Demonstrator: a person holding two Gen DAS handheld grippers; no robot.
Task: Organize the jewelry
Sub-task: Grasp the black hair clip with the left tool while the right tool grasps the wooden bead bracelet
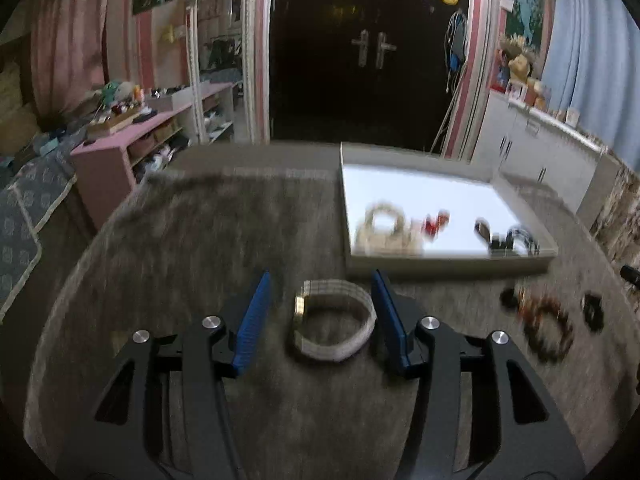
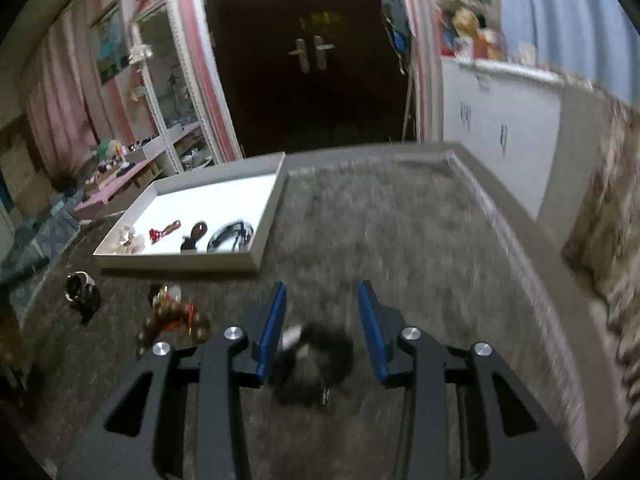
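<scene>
A white woven bracelet (image 1: 334,320) with a gold clasp lies on the grey rug between the open jaws of my left gripper (image 1: 322,292). A white tray (image 1: 444,266) beyond it holds a pale bead bracelet (image 1: 384,228), a red piece (image 1: 436,222) and dark bangles (image 1: 508,236). My right gripper (image 2: 322,304) is open, with a blurred black piece (image 2: 320,356) on the rug between its jaws. The tray (image 2: 176,261) shows at the left in the right wrist view.
A brown bead bracelet (image 1: 546,328) and a small black piece (image 1: 592,312) lie on the rug to the right of my left gripper. In the right wrist view an amber bracelet (image 2: 176,318) and a black item (image 2: 82,294) lie left. A pink shelf (image 1: 120,148) stands far left.
</scene>
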